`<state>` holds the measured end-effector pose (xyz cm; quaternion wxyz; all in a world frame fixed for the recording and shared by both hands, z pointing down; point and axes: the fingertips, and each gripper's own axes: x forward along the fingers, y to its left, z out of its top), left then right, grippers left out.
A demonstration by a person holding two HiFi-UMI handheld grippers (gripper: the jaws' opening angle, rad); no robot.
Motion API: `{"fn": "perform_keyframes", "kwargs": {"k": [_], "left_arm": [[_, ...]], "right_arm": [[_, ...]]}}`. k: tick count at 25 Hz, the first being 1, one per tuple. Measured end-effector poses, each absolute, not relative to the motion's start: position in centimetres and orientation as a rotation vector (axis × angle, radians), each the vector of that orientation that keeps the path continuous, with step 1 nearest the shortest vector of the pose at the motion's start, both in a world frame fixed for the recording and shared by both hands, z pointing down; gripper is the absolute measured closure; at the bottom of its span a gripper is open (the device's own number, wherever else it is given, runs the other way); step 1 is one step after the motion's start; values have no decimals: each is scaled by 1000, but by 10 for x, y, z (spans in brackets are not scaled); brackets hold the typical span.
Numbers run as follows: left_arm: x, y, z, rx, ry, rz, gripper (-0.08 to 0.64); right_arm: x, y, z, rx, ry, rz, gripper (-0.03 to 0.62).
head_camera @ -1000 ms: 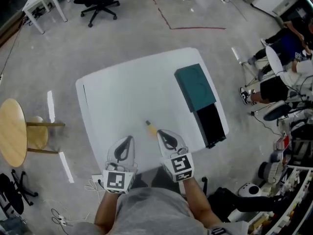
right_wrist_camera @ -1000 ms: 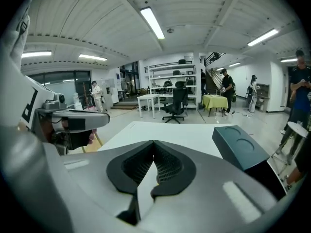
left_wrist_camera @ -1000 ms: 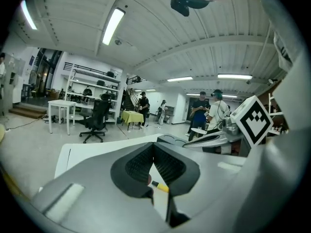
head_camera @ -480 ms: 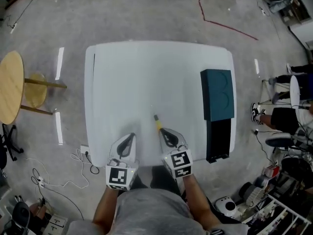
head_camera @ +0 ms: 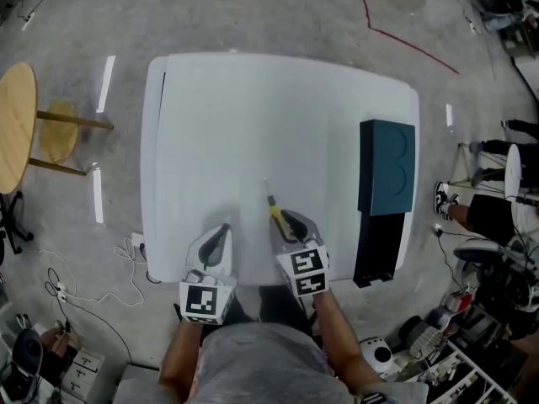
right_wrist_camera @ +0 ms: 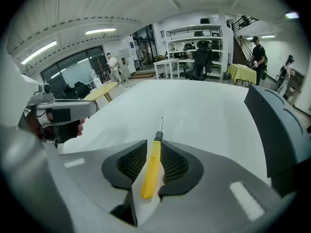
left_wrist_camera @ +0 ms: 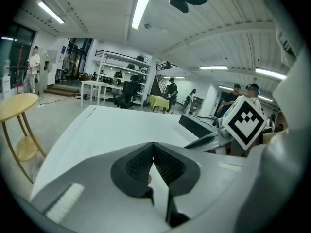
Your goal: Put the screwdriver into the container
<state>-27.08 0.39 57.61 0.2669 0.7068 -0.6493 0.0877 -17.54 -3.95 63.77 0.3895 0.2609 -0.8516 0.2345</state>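
A yellow-handled screwdriver [head_camera: 270, 203] lies on the white table [head_camera: 219, 116], tip pointing away from me. My right gripper [head_camera: 288, 220] is low over it and its jaws have just been opening. In the right gripper view the handle [right_wrist_camera: 151, 171] lies between the pads of the right gripper [right_wrist_camera: 154, 144], with slim gaps on both sides. My left gripper [head_camera: 218, 233] hovers to the left near the table's front edge, its pads [left_wrist_camera: 165, 165] touching with nothing between them. The container [head_camera: 386, 168] is a dark teal box at the table's right edge, with a black open part [head_camera: 376, 247] nearer me.
A round wooden side table [head_camera: 13, 133] stands off the table's left side. Cables and a power strip [head_camera: 135, 244] lie on the floor at the front left. Seated people and equipment [head_camera: 497, 200] crowd the right. The container's wall [right_wrist_camera: 277, 125] rises at the right of the right gripper view.
Both grippers have come down toward the table. The right gripper's tips, which trailed the screwdriver, now straddle its handle. The screwdriver has not moved on the table.
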Motion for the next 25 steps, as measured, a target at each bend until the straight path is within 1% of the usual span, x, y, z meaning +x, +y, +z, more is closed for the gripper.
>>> {"fn": "perform_keyframes", "kwargs": {"k": [4, 6, 10, 15, 17, 25], "left_arm": [[-271, 2, 579, 1888, -1754, 232, 549], [-270, 3, 580, 1888, -1752, 243, 548], [-270, 3, 582, 1885, -1756, 256, 548], [-273, 3, 584, 1873, -1758, 259, 548], [-275, 3, 586, 1867, -1760, 256, 548], [-271, 0, 583, 1884, -1763, 258, 548]], "right_arm": [[-178, -41, 649, 628, -2124, 626, 438], [-179, -39, 653, 607, -2111, 631, 431], [-180, -36, 658, 584, -2096, 625, 434], [-179, -38, 661, 605, -2078, 600, 489], [-180, -38, 663, 610, -2076, 596, 498], [-179, -40, 664, 615, -2075, 590, 506]]}}
